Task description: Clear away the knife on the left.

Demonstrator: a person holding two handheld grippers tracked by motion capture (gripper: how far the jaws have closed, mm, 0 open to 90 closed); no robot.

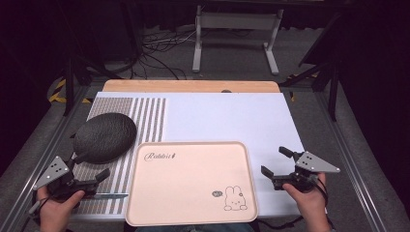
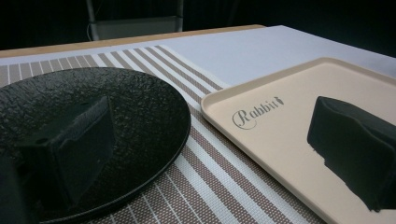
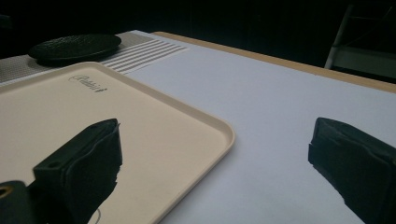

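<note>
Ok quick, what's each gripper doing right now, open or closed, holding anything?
Left gripper: open, holding nothing, near the black plate.
Right gripper: open, holding nothing, beside the tray.

Black plate, beige tray, striped mat

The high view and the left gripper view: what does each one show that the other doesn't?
High view alone: the rabbit drawing in the tray's near corner, the person's hands, the right gripper with open jaws, a knife on the striped placemat, and the floor beyond. Left gripper view alone: the black plate's pebbled surface close up. Both share the beige tray, its "Rabbit" lettering, the plate and the placemat.
</note>
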